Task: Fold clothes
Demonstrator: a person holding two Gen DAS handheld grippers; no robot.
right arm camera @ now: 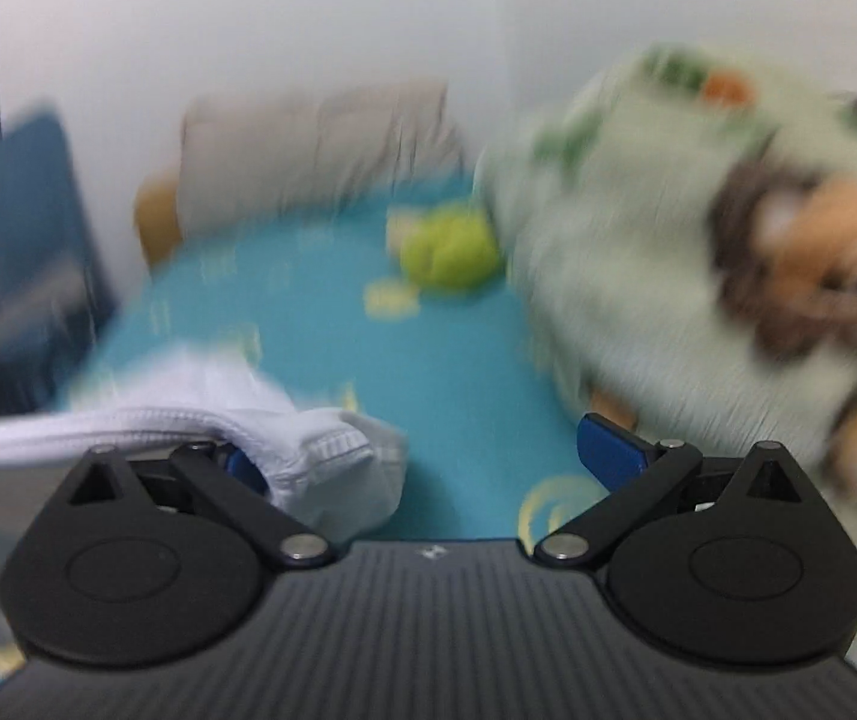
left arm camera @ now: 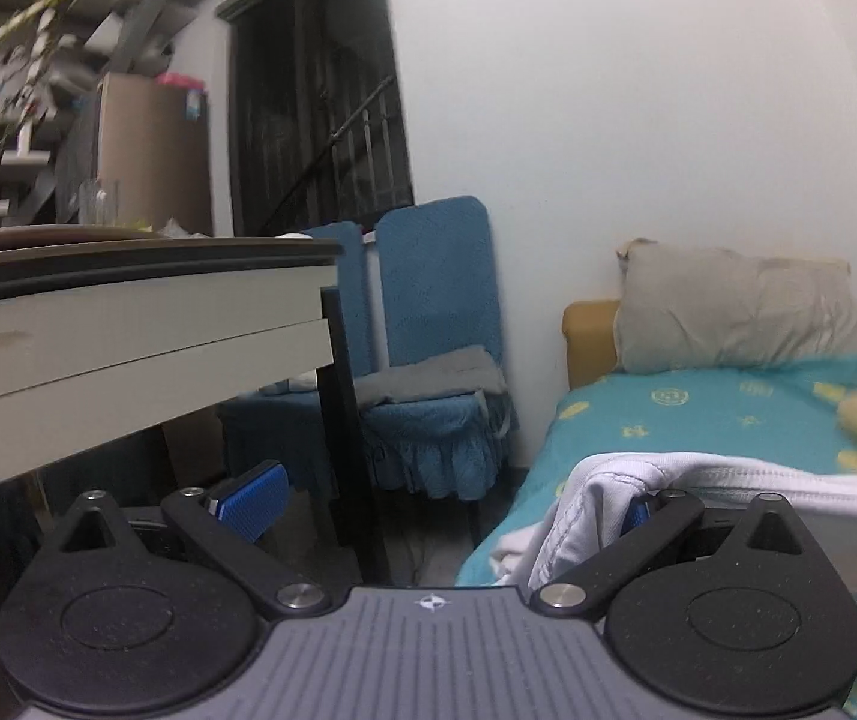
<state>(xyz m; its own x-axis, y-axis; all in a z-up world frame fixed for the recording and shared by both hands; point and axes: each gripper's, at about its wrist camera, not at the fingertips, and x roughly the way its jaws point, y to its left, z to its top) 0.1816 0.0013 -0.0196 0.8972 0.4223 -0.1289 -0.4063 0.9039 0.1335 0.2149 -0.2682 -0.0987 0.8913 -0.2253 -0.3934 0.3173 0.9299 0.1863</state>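
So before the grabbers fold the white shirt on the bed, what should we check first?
1. Left gripper jaws wide open: ok.
2. Right gripper jaws wide open: ok.
3. White garment clamped by either gripper: not ok; it only drapes over one finger of each.
4. Garment spread flat on the teal bedsheet: not ok, it is bunched.
5. Folding space free: not ok; a green plush toy and a pale green blanket lie on the bed.
6. Right wrist view sharp: not ok, it is blurred.
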